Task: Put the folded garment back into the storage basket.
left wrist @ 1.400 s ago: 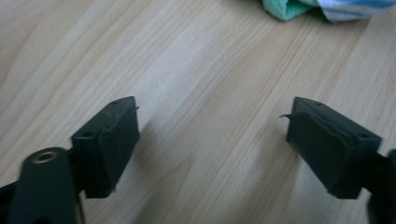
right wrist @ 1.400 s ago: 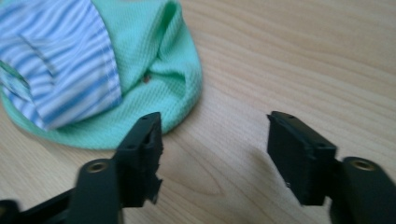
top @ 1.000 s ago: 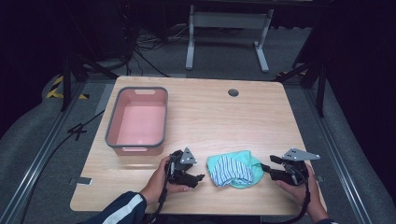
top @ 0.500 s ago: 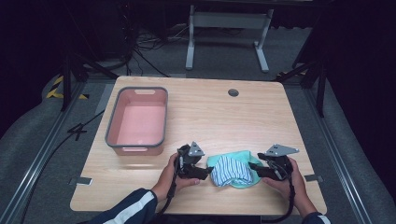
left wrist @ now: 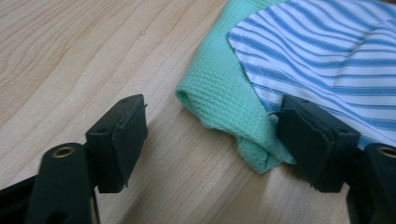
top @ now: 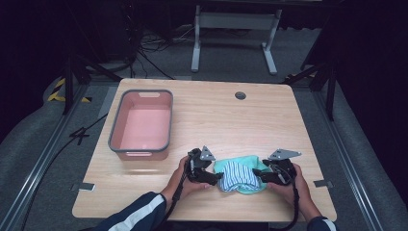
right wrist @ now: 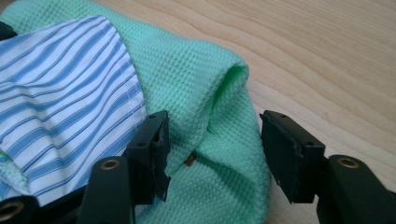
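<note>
Green cloth [top: 250, 162] with striped cloth [top: 238, 174] on top bunched at table [top: 269, 125] front, not yet gripped or binned: left gripper [top: 217, 177] and right gripper [top: 257, 173] open around its ends, bin [top: 140, 148] empty.

Your striped cloth [left wrist: 327, 51] runs off the upper right of the left gripper view. In the right gripper view it runs off the left edge, and your green towel [right wrist: 196, 65] is cut at the bottom. A small brown speck [right wrist: 190, 161] in its fold is too small to identify.
</note>
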`<action>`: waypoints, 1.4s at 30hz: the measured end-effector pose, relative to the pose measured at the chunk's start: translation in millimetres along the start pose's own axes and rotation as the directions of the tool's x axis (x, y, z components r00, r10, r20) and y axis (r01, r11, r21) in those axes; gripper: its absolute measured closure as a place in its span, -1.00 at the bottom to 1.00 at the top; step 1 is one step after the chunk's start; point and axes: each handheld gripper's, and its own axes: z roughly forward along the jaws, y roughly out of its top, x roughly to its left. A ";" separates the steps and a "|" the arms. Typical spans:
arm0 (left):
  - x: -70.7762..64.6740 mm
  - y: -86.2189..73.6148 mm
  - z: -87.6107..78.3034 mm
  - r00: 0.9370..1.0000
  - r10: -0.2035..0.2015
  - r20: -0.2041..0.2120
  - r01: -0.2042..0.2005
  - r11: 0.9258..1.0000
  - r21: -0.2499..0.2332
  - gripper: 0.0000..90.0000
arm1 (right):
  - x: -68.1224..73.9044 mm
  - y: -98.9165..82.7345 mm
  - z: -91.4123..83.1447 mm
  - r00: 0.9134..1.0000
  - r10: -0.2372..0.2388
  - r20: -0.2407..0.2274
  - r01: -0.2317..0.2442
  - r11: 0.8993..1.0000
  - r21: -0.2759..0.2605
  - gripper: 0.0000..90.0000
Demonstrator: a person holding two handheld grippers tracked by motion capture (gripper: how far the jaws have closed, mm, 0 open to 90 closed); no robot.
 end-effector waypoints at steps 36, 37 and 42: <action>5.6 20.5 -25.0 0.985 0.061 0.164 -0.048 0.995 -0.084 0.83 | 22.7 11.4 -20.4 1.000 0.000 0.006 0.000 0.999 -0.046 0.82; 6.0 20.8 -25.2 0.986 0.067 0.156 -0.055 0.995 -0.081 0.83 | 22.9 12.7 -21.5 1.000 -0.002 0.005 0.002 0.999 -0.048 0.82; 6.3 22.1 -25.1 0.988 0.070 0.141 -0.060 0.996 -0.071 0.83 | 23.9 19.9 -24.5 1.000 -0.006 0.004 0.006 0.998 -0.059 0.82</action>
